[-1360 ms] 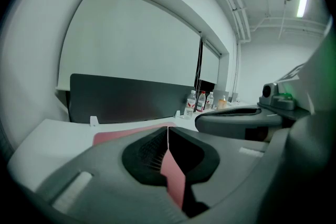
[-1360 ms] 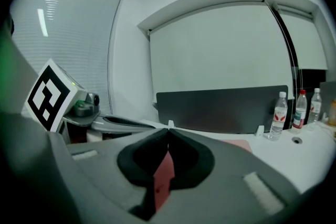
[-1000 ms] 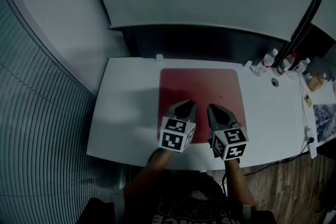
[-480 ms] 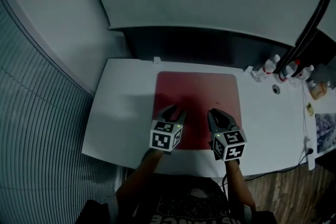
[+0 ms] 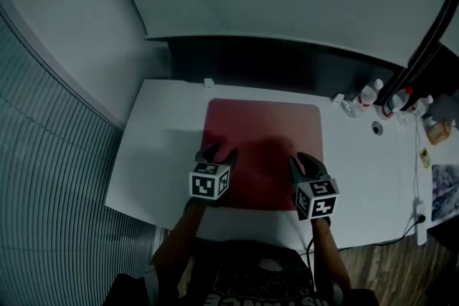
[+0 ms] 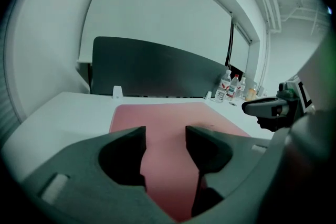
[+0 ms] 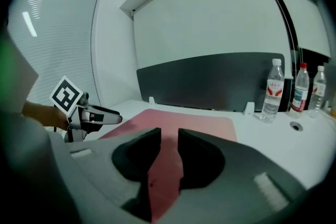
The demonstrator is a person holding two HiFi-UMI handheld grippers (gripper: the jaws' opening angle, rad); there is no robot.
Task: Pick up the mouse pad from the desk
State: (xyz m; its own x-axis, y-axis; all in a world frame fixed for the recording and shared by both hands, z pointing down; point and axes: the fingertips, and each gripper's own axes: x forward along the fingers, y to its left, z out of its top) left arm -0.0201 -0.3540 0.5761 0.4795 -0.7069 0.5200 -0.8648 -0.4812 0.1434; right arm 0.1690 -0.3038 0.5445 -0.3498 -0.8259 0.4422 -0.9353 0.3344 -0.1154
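Observation:
A red mouse pad [image 5: 262, 143] lies flat on the white desk [image 5: 165, 132]. My left gripper [image 5: 217, 153] hovers over the pad's near left part. Its jaws have just been opening and stand apart, with only the pad [image 6: 168, 118] showing beyond the gap. My right gripper [image 5: 307, 161] is over the pad's near right corner. Its jaws have also just been opening, to a narrower gap, with nothing between them. In the right gripper view the pad [image 7: 194, 120] stretches ahead and the left gripper [image 7: 92, 115] shows at the left. The left gripper view shows the right gripper [image 6: 268, 108] at its right.
A dark partition panel [image 5: 287, 64] stands along the desk's far edge. Water bottles [image 5: 369, 92] and small items cluster at the far right of the desk. A cable [image 5: 416, 175] runs down the right side. The person's body is at the near desk edge.
Both grippers have spread apart, the left one shifting left across the pad. Both have sunk toward the pad and their jaws have gone from shut to open.

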